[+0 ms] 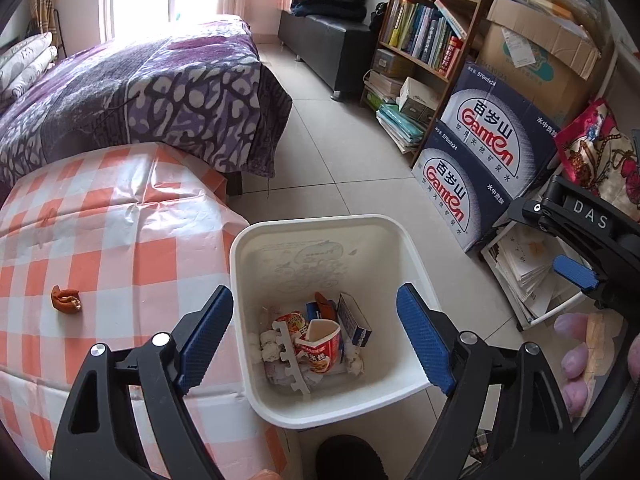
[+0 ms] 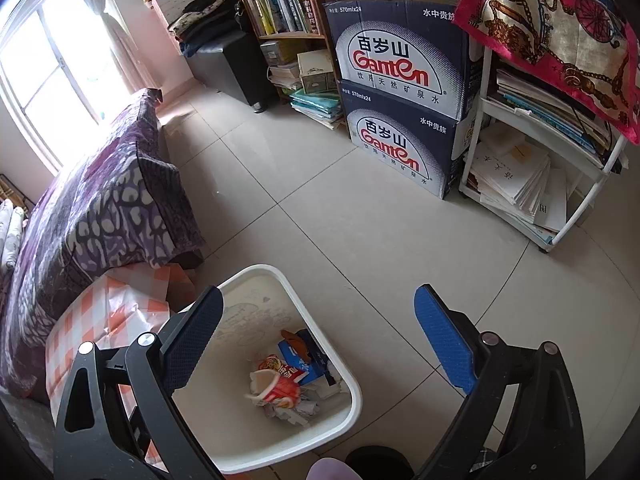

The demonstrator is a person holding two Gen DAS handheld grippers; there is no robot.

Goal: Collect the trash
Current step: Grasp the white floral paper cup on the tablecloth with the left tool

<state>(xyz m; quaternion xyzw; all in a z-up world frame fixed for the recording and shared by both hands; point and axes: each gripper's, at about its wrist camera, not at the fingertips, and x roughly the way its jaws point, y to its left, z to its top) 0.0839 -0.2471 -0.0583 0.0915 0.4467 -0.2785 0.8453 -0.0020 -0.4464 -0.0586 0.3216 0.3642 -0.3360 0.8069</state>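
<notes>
A white trash bin (image 1: 276, 240) (image 2: 352, 404) stands on the floor beside the checked table. Inside it lie a red paper cup (image 1: 320, 346) (image 2: 278, 390), a blue and white carton (image 1: 354, 320) (image 2: 300, 356), crumpled tissues and a white foam strip (image 1: 290, 360). My left gripper (image 1: 316, 336) hovers above the bin's opening, open, nothing between its fingers. My right gripper (image 2: 320, 340) hangs over the bin's right rim and the floor, open and empty; it also shows at the right edge of the left wrist view (image 1: 576, 240). A piece of orange peel (image 1: 66, 299) lies on the tablecloth.
The table with an orange-and-white checked cloth (image 1: 120, 240) sits left of the bin. A bed with a purple blanket (image 1: 140, 92) lies behind it. Stacked water cartons (image 2: 400, 100), a bookshelf (image 1: 424, 28) and a white rack of papers (image 2: 540, 184) line the right side. The floor is tiled (image 2: 360, 216).
</notes>
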